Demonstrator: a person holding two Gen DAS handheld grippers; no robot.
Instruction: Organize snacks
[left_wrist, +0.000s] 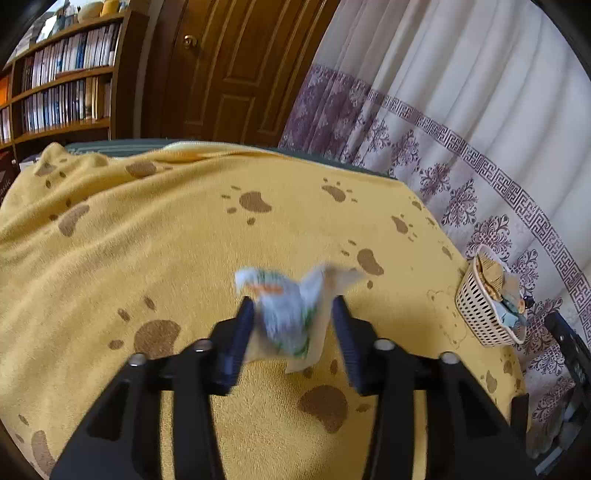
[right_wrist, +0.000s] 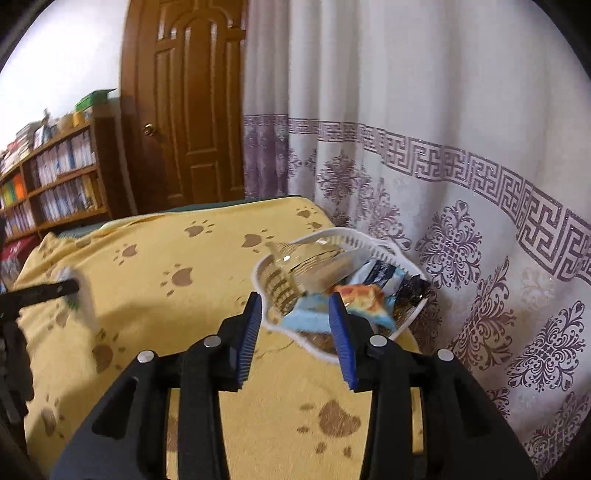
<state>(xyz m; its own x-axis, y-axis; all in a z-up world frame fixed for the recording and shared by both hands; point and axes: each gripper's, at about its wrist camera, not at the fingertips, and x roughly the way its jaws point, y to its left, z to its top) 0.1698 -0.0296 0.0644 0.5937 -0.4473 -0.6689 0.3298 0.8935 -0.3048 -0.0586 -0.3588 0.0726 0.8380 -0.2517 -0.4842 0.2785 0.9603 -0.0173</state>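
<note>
Yellow terry cloth printed with brown paw marks (left_wrist: 155, 236) covers the tabletop, and behind it stand a brown panelled door (left_wrist: 225, 70), a wooden bookshelf (left_wrist: 62, 77) packed with books, and a pale curtain (left_wrist: 461, 110) with a purple key-pattern band.

Only the left wrist view shows the blurred white snack packet (left_wrist: 291, 314) with green and orange print from close up, sitting between the fingers of the left claw (left_wrist: 293, 310). The jaws stand apart on either side of it; the left finger seems to touch the wrapper and the right stands just off it, though blur keeps this uncertain, so the grip reads as released. In that view the white slotted basket (left_wrist: 480, 306) is small, far right at the cloth's edge beside the curtain.

Only the right wrist view looks into the basket (right_wrist: 380, 251): a clear ridged wrapper, a light blue packet (right_wrist: 306, 317), an orange one (right_wrist: 364, 295) and a dark one lie heaped inside. The right claw (right_wrist: 295, 306) points slightly downward at the basket's near rim, jaws apart and gripping nothing. At far left of this view the left claw (right_wrist: 70, 286) appears as a black finger against the white packet (right_wrist: 83, 299), low over the cloth
</note>
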